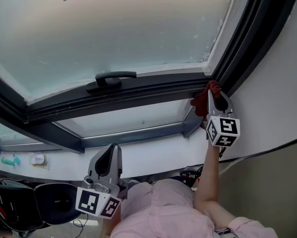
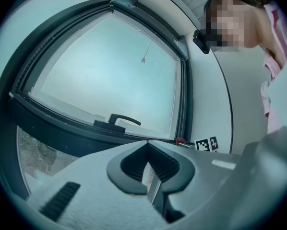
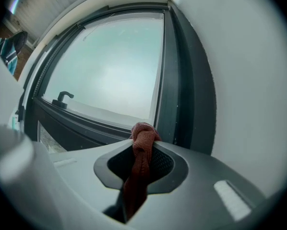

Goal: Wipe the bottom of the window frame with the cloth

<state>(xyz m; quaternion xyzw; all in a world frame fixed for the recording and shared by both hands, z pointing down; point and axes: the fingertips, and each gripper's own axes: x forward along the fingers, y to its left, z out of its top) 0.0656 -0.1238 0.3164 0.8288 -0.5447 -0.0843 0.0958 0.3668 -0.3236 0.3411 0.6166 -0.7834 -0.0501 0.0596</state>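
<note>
A dark red cloth (image 1: pixel 202 101) is clamped in my right gripper (image 1: pixel 216 94), which is shut on it. The cloth's bunched tip touches the bottom bar of the dark window frame (image 1: pixel 138 92) at its right corner. In the right gripper view the cloth (image 3: pixel 142 150) runs between the jaws of the right gripper (image 3: pixel 142 137), with the frame corner (image 3: pixel 167 114) just beyond. My left gripper (image 1: pixel 110 155) hangs lower, away from the window. Its jaws are shut with nothing between them in the left gripper view (image 2: pixel 149 146), where the cloth (image 2: pixel 181 141) shows far off.
A black window handle (image 1: pixel 111 78) sits on the bottom bar at the middle. A second pane (image 1: pixel 128 118) lies below it. A white curved wall (image 1: pixel 272 98) borders the right side. Dark bags (image 1: pixel 34 205) and a teal object (image 1: pixel 9 160) are at lower left.
</note>
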